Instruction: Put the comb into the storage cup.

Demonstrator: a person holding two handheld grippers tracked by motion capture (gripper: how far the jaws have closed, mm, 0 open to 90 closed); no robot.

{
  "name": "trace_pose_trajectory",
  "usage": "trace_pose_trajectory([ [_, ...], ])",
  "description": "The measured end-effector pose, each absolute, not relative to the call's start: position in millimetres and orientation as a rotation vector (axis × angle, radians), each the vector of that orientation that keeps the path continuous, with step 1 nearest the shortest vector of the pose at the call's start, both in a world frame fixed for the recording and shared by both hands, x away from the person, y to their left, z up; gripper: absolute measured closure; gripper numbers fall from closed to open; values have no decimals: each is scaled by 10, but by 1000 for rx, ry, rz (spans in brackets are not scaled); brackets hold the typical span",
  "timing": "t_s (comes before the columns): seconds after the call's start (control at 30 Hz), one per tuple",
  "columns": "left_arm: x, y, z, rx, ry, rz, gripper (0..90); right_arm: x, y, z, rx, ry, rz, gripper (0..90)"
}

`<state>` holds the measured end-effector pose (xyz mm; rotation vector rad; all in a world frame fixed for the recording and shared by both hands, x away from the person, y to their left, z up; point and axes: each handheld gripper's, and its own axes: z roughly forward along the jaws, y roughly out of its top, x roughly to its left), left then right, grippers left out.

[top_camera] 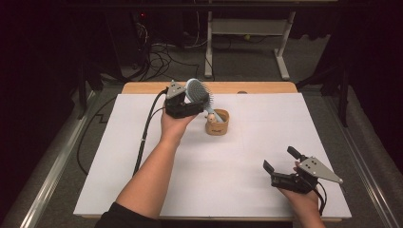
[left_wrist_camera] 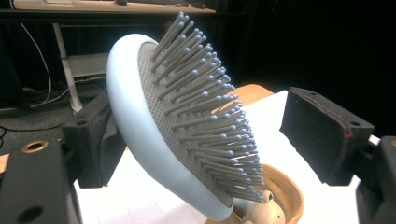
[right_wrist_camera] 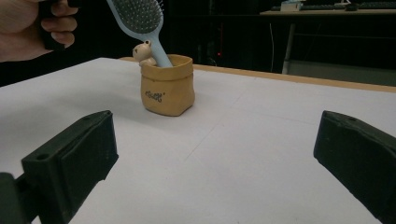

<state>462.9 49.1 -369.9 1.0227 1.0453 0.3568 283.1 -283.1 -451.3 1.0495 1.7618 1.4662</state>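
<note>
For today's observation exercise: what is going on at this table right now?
A person works with two handheld grippers. The left gripper is around the head of a light blue hairbrush, whose handle stands tilted in a small tan cup. Its jaws stand apart, with a gap on the bristle side. The right gripper rests open on the white table, away from the cup.

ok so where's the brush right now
In the high view the brush stands handle-down in the tan cup at the table's far middle, its head between the open left gripper.
</note>
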Motion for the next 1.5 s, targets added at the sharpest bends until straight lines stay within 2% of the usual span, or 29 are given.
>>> trace_pose_trajectory([
  [0.53,4623,477,-3709,1025,1044,356,146,2830,-2834,-4511,1045,1760,1468,0],
  [0.8,4610,509,-3708,1037,1048,362,56,2830,-2829,-4513,1046,1761,1466,1],
  [1.03,4484,626,-3759,1029,1035,358,19,2828,-2823,-4511,1044,1762,1461,0],
  [1.5,4162,891,-4059,1043,1037,326,17,2824,-2810,-4518,1049,1764,1445,1],
])
